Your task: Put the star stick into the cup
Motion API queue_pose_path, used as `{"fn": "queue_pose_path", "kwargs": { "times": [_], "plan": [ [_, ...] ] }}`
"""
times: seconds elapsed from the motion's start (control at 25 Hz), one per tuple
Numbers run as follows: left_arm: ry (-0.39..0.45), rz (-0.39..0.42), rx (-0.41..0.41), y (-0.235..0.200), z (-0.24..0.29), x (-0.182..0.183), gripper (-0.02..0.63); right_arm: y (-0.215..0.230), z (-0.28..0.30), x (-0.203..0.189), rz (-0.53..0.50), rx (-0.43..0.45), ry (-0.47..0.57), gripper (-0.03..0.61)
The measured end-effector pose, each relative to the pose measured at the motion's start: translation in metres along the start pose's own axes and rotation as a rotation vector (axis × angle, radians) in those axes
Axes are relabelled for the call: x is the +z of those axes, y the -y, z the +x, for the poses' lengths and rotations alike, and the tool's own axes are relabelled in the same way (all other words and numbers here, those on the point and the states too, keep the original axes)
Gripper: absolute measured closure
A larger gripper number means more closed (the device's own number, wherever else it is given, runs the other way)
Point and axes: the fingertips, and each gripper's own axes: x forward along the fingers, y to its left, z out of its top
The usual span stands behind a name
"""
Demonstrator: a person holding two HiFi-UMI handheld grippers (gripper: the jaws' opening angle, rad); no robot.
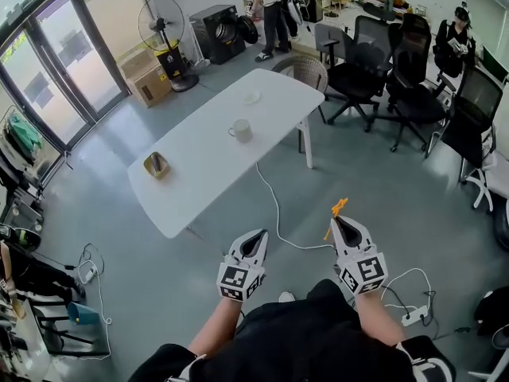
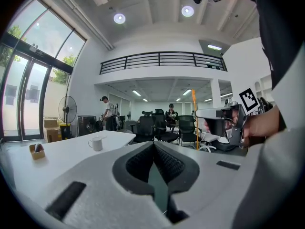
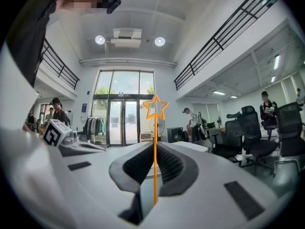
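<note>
- Holding the orange star stick (image 3: 154, 151), the right gripper (image 1: 343, 220) has its jaws clamped on the thin shaft. The star end stands out past the jaw tips.
- Left gripper (image 1: 256, 239): jaws together on nothing, carried low beside the right one and close to the person's body.
- The white cup (image 1: 242, 130) stands upright on the white tabletop (image 1: 199, 169), mouth open upward. It is well apart from both grippers, with bare floor between.
- Step in hand, as I judge it: carry the stick across to the cup. Nothing is in the cup yet.
- Doing it well:
  - Walk in close first. A white cable (image 1: 274, 205) trails over the floor on the way, so step clear of it.
  - Keep the clamp steady, because a shaft this thin could swivel between the pads if swung about.
  - Bring the stick above the cup mouth and line the shaft up with the opening.
  - Let go only once the leading end is below the rim.
- Risk: the cup looks light, and a knock on the rim may tip or slide it. The idle left gripper could steady it by the wall.
- How much shaft sticks out behind the grip, I cannot tell.
</note>
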Motion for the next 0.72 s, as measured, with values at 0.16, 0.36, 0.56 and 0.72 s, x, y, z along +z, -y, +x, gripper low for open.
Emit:
{"fn": "queue_pose_path", "kwargs": {
  "times": [0.16, 0.36, 0.56, 0.72],
  "plan": [
    [-0.011, 0.012, -0.010, -0.009, 0.007, -0.001, 0.603, -0.001, 0.018, 0.006, 0.031, 0.013, 0.019, 0.555],
    [-0.020, 0.009, 0.003, -0.034, 0.023, -0.003, 0.603, 0.005, 0.053, -0.001, -0.003, 0.032, -0.002, 0.555],
    [-0.037, 0.002, 0.025, -0.059, 0.065, -0.005, 0.603, 0.038, 0.094, -0.014, -0.026, 0.037, -0.025, 0.555],
    [-0.048, 0.001, 0.046, -0.080, 0.099, -0.001, 0.603, 0.066, 0.129, -0.016, -0.016, 0.048, -0.031, 0.555]
  ]
}}
